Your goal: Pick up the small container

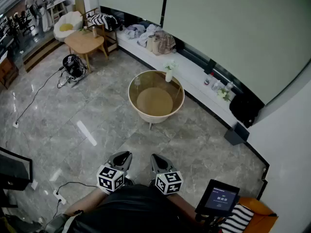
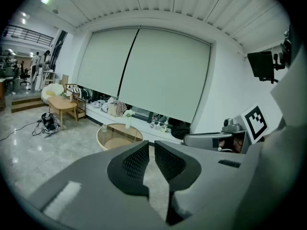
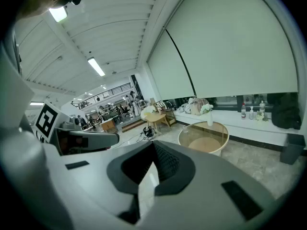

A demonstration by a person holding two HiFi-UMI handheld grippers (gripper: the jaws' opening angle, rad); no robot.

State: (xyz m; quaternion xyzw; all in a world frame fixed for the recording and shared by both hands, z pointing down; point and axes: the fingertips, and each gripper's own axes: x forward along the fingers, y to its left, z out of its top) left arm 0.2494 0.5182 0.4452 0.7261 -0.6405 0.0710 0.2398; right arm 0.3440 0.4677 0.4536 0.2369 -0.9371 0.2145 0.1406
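Two empty grippers are shown: the left gripper [image 2: 151,145] has its jaws a thin slit apart, the right gripper [image 3: 153,145] has its jaws meeting at the tips. The step in hand is judged to be the approach, since the small container [image 1: 137,81], a clear vessel, stands well apart on the round glass table [image 1: 150,79] near a vase of flowers [image 1: 169,72]; the next move calls for closing that distance over the grey tiled floor [image 1: 97,120], then opening one pair of jaws. Behind the table run a cluttered window ledge [image 1: 194,76] and drawn blinds [image 1: 233,28]

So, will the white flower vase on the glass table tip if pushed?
Probably: the vase looks tall and narrow, with flowers high. It stands at the rim of the glass table, so a push might send it off. It may slide on the smooth top.
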